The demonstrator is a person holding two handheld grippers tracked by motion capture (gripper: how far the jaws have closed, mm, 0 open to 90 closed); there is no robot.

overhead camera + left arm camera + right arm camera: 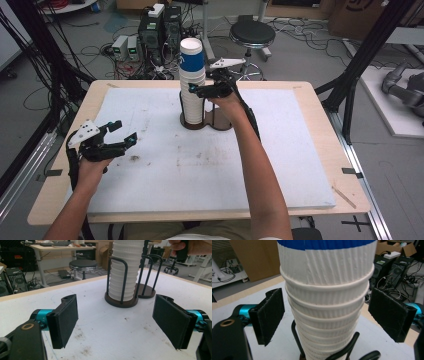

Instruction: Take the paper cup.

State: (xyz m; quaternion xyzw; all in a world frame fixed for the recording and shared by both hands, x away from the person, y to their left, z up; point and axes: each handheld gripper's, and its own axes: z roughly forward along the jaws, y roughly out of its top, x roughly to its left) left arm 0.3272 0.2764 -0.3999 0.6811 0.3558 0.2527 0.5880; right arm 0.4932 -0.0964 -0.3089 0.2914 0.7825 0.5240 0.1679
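cup stack (pixel 192 82): upright in the dark holder (pixel 205 122) | right gripper (pixel 202 90): jaws apart, flanking the stack, not touching | left gripper (pixel 122 135): jaws apart, nothing between, well left of the stack

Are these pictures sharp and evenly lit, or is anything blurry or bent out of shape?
High view: soft and grainy, even indoor light, faint shadows beneath the cup stack. Left gripper view: table edge looks bowed by the wide lens; the near pads are fairly sharp. Right gripper view: close cups crisp, background boxes softer.
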